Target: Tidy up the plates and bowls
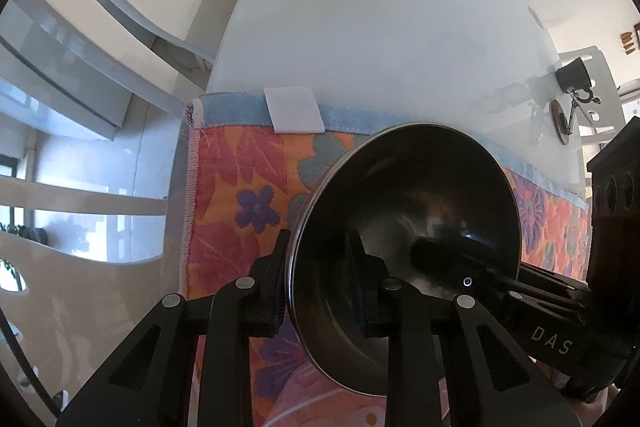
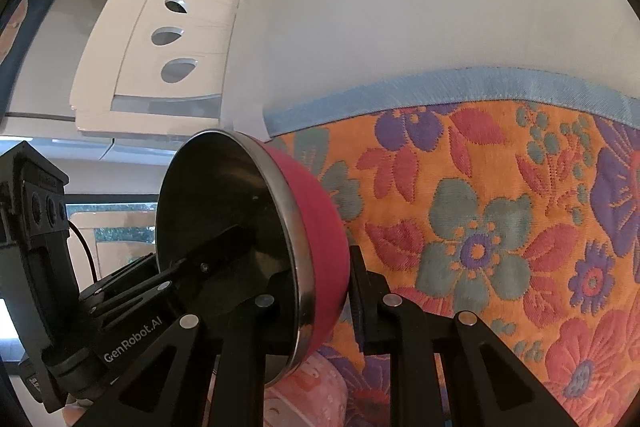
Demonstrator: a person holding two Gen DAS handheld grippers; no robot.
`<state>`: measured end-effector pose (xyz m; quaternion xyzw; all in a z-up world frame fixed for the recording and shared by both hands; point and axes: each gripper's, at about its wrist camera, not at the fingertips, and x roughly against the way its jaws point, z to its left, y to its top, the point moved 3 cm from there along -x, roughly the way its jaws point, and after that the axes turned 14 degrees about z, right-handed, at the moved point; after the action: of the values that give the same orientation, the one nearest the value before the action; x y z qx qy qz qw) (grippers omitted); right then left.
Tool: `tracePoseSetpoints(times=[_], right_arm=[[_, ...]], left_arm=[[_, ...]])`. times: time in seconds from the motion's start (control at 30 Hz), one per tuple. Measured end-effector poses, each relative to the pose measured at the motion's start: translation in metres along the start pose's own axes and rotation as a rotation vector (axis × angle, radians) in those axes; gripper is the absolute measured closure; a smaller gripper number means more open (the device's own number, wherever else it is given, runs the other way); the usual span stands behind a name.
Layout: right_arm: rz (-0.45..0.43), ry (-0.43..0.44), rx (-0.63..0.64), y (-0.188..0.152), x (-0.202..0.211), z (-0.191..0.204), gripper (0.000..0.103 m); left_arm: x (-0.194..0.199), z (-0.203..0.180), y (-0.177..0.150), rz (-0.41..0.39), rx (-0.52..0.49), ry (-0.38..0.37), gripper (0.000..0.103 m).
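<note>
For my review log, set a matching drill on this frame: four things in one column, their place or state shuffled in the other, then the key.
Things
1. bowl
2. floral cloth
3. white patch
4. chair

Place or state
A. overlaps the cloth's blue border
B. beside the table, oval holes in its back
C. tilted on edge, rim clamped by the left gripper and the right gripper
D. spread flat on the table

Pairs: 1-C, 2-D, 3-A, 4-B
</note>
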<state>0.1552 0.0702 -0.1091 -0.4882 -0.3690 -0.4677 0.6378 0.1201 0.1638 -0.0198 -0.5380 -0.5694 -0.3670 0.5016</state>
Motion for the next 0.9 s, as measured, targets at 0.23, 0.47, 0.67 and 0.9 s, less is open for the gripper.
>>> tracePoseSetpoints(times=[0.23,0.47,0.67,0.9], right_arm=[[-0.034,-0.001,0.014,-0.009,0.020,0.009,0.085],[-0.066,0.002,0.022,-0.021,0.036,0.021,0.085],[-0.082,0.007,0.033,-0.035,0.048,0.032,0.085],[-0.100,0.013,0.045,-0.053,0.064,0.045,0.085]], left_arm=[[0.022,-0.004,-0.007,-0.045,-0.002,-0.003,0.080],[0.040,-0.008,-0.016,-0.078,0.001,0.000,0.080],[0.055,-0.008,-0.025,-0.096,0.003,0.001,0.080],[0.075,-0.012,-0.039,-0.127,-0.005,0.004,0.080]])
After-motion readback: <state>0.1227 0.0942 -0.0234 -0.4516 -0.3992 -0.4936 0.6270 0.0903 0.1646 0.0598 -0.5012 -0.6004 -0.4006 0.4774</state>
